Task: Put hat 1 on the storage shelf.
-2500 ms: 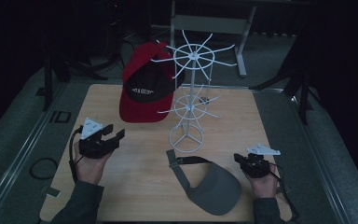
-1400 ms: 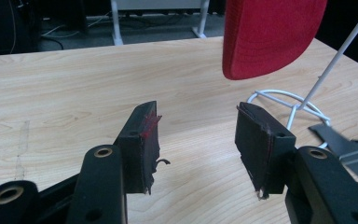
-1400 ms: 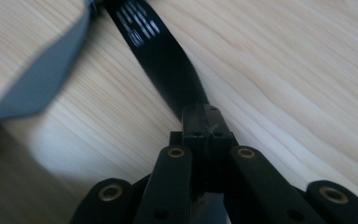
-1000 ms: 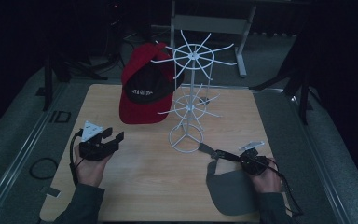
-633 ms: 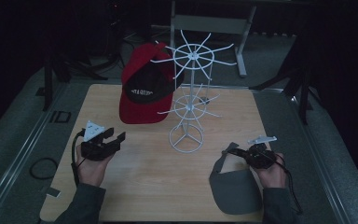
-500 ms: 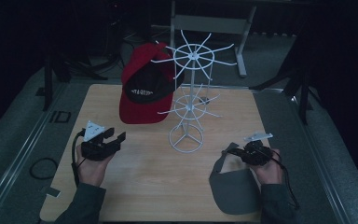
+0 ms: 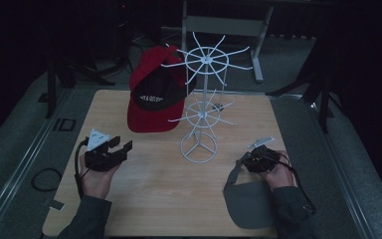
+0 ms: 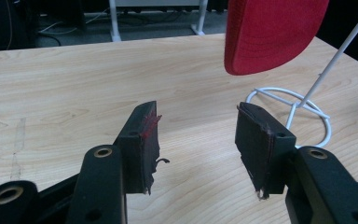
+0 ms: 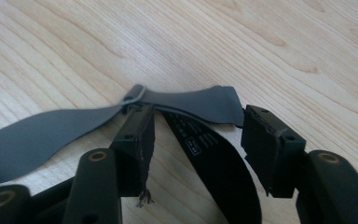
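- The right gripper (image 9: 196,128) has its two black jaws standing fairly wide apart; they have just been opening. The thin dark grey fabric back strap (image 9: 186,100) of the grey visor cap (image 7: 248,201) lies between and just past them on the light wooden table (image 9: 270,42).
- The left-hand jaw tip in the right gripper view sits against the strap right at its small metal buckle (image 9: 133,95); the other jaw stands clear of the fabric, so nothing is pinched.
- A second dark band of the visor runs from between the jaws toward the bottom of that view and carries a small printed label; its writing is too small to read.
- In the high view the visor lies flat at the table's near right part, its brim toward the person and its strap end up at the right gripper (image 7: 251,162), so its long axis runs from near to far.
- The left gripper (image 8: 196,140) holds nothing: its jaws are about half open over bare wood, well apart from the visor.
- Beyond the left jaws hangs a red baseball cap (image 8: 272,32) on a white wire rack (image 8: 303,109), whose ring base stands just past the right-hand jaw.
- The red cap (image 7: 154,99) has white lettering on a black front panel, not legible.
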`<state>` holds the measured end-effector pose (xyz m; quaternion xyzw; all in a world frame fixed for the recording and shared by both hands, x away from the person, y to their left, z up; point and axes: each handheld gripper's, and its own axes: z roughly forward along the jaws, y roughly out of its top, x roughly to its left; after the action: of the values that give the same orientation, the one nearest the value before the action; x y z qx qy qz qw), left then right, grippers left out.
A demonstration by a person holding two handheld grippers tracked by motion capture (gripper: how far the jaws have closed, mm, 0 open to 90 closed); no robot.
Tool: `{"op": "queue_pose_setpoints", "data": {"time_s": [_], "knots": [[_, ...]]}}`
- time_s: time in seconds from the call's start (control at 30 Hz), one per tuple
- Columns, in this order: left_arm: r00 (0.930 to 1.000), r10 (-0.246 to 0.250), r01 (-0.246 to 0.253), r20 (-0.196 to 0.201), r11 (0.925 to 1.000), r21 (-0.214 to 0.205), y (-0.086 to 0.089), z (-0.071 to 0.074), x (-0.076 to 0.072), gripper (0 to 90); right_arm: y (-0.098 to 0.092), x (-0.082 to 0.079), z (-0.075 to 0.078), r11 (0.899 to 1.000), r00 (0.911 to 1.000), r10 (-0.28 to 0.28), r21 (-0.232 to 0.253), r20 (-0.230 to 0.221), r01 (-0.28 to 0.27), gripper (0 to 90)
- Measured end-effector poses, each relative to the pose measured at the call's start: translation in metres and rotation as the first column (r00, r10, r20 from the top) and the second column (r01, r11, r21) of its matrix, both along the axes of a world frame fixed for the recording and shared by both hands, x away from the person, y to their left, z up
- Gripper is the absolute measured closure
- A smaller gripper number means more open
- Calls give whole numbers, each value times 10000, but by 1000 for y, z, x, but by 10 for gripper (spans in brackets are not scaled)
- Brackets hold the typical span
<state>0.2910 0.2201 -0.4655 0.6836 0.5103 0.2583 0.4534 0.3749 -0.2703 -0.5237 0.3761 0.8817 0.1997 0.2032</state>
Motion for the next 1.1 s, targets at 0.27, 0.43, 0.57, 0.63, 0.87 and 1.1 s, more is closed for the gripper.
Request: {"op": "queue_pose_setpoints", "data": {"time_s": [0.27, 0.43, 0.57, 0.63, 0.87, 1.1], "knots": [[10000, -42, 42, -16, 10000, -25, -2, -1, 1, 495, 3, 10, -9, 9983, 9990, 400, -421, -178, -407, 416], [10000, -55, 55, -36, 10000, 4, -3, -1, 1, 493, 4, 17, -10, 9982, 9975, 596, -88, -378, -600, 500], [10000, -49, 49, -27, 10000, -9, -2, -1, 1, 493, 9, 20, -12, 9945, 9940, 1014, -214, -418, -1023, 570], [10000, -51, 51, -28, 10000, -16, -2, -1, 1, 493, 11, 21, -13, 9936, 9926, 1118, -121, -472, -1125, 615], [10000, -65, 65, -16, 10000, -53, -3, -1, 1, 493, 14, 23, -14, 9921, 9888, 1220, 384, -857, -1191, 870], [10000, -33, 33, -52, 10000, -67, -2, -2, 1, 492, 14, 21, -9, 9946, 9932, 881, 615, -767, -835, 893]]}}
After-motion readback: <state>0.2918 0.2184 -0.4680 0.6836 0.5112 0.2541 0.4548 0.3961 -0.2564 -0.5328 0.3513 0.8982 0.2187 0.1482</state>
